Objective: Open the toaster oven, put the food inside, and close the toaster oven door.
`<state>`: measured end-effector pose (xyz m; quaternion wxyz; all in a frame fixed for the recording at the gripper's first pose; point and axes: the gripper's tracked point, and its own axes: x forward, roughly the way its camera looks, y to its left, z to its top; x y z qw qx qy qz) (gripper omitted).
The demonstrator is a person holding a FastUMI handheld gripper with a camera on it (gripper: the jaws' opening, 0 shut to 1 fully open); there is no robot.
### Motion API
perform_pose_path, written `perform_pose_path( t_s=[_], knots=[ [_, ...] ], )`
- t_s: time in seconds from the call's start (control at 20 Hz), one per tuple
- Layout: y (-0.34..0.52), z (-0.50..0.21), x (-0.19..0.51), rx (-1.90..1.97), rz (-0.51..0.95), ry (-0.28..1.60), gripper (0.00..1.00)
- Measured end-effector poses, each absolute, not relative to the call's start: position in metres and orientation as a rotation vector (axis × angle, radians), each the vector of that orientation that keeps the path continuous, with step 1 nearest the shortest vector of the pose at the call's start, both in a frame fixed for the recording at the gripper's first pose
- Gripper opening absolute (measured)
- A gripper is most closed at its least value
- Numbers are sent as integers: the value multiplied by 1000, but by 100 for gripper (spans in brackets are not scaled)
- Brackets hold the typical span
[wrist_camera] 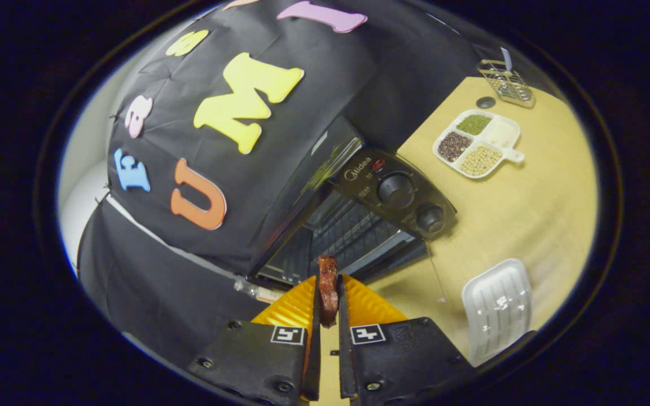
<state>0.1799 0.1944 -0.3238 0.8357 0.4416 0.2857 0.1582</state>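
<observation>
Tongs (328,293) closed tight on a reddish-brown strip of meat (328,288), both orange fingers (291,307) pressing its sides, strip standing upright between them with its top poking past the tips; just beyond the tips, black toaster oven (359,197) on the wooden bench (528,208), door (398,259) dropped open, wire rack (342,231) visible inside the cavity; control panel (395,189) with two round knobs (396,190) to the right of the cavity; whole scene seen tilted. Further out on the bench, well apart from the oven, white divided dish (505,134) holding green, dark, pale and white grains in four compartments; beyond it a small wire basket (506,83) and a little dark round object (485,102), too small to identify; near the right finger, white ridged tray (497,307) lying flat on the bench.
</observation>
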Motion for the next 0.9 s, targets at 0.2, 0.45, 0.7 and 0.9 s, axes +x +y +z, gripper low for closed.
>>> perform_pose_path(
  t_s=[0.2, 0.45, 0.7, 0.9],
  knots=[
    [211, -338, 217, 1069, 171, 499, 16],
    [237, -354, 262, 1169, 56, 432, 16],
    [262, -361, 293, 1136, 14, 402, 16],
    [272, -376, 295, 1082, -18, 448, 17]
  ],
)
